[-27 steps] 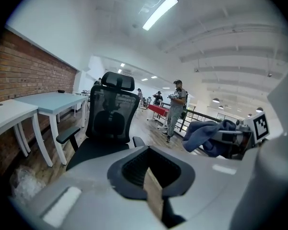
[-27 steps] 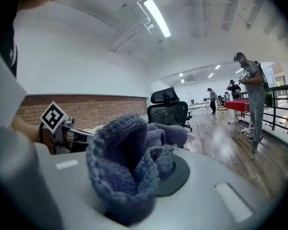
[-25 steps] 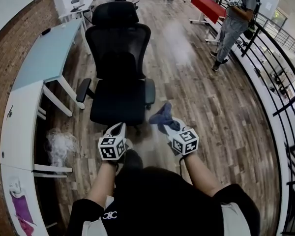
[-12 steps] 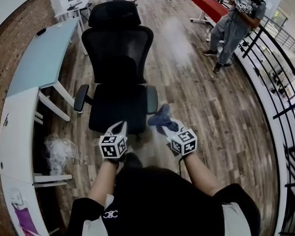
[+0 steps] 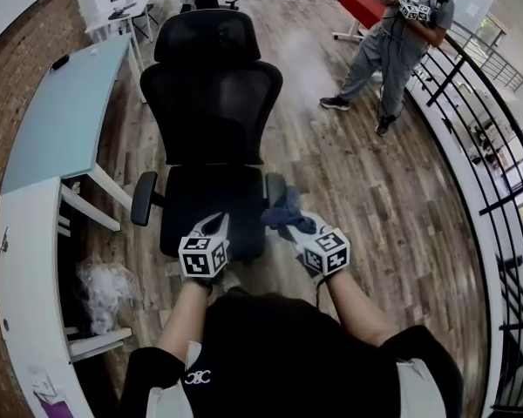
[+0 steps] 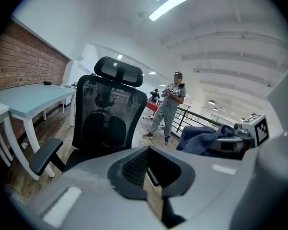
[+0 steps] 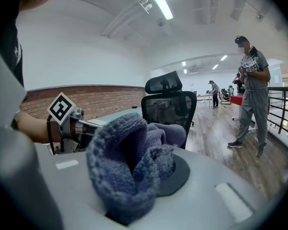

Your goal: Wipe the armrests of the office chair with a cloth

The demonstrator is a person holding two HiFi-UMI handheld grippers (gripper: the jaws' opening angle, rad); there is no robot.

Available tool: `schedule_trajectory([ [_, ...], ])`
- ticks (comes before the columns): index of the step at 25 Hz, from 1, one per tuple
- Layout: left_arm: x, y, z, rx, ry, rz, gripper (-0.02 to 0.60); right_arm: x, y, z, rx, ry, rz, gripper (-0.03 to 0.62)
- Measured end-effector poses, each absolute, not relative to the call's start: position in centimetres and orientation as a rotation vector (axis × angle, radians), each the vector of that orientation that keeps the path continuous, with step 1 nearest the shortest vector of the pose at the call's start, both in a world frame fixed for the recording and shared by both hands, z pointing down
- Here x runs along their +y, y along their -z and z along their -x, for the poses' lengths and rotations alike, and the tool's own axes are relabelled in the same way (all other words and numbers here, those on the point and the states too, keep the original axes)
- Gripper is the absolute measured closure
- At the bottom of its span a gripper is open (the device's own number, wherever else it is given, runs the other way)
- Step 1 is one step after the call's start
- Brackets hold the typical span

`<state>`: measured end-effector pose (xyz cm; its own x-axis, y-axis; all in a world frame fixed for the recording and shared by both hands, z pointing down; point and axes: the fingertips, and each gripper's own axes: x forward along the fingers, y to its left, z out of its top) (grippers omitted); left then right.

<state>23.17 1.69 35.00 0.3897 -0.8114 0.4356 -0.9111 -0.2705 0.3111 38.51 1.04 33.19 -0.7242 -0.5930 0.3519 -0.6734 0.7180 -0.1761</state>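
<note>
Wood-plank floor (image 5: 349, 172) with a black office chair (image 5: 211, 111) beside a pale desk (image 5: 57, 111). Right gripper (image 5: 289, 219): jaws clamped on a bunched blue cloth (image 7: 129, 166), which lies near the armrest (image 5: 273, 188) at the head view's right; contact cannot be judged. Left gripper (image 5: 216, 226): jaws together, empty, over the seat's front edge.

The room is bright. A long lamp (image 6: 173, 4) on the ceiling shines down, and the wooden floor (image 5: 309, 59) has a pale shiny patch. The railing (image 5: 506, 190) looks bent near the edge. Both gripper views go dark at the corners. The cloth (image 7: 129, 162) looks a bit fuzzy up close.
</note>
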Motion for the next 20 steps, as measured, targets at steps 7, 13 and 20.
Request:
schedule_trajectory([
  [7,-4.8,-36.2,-17.6,-1.398,-0.289,-2.151,0.575,-5.2,-34.5,-34.0,-2.569,-0.489,-1.037,0.548],
  [13,-7.5,-38.8,-15.4,-1.319,-0.267,-2.115,0.575,-7.8,-37.1,-32.7,-2.448,-0.543,-1.029,0.548],
  [20,-8.1,-41.6,-14.7,-1.303,-0.244,-2.077,0.575,-7.5,-41.2,-33.3,-2.326,-0.592,-0.946,0.548],
])
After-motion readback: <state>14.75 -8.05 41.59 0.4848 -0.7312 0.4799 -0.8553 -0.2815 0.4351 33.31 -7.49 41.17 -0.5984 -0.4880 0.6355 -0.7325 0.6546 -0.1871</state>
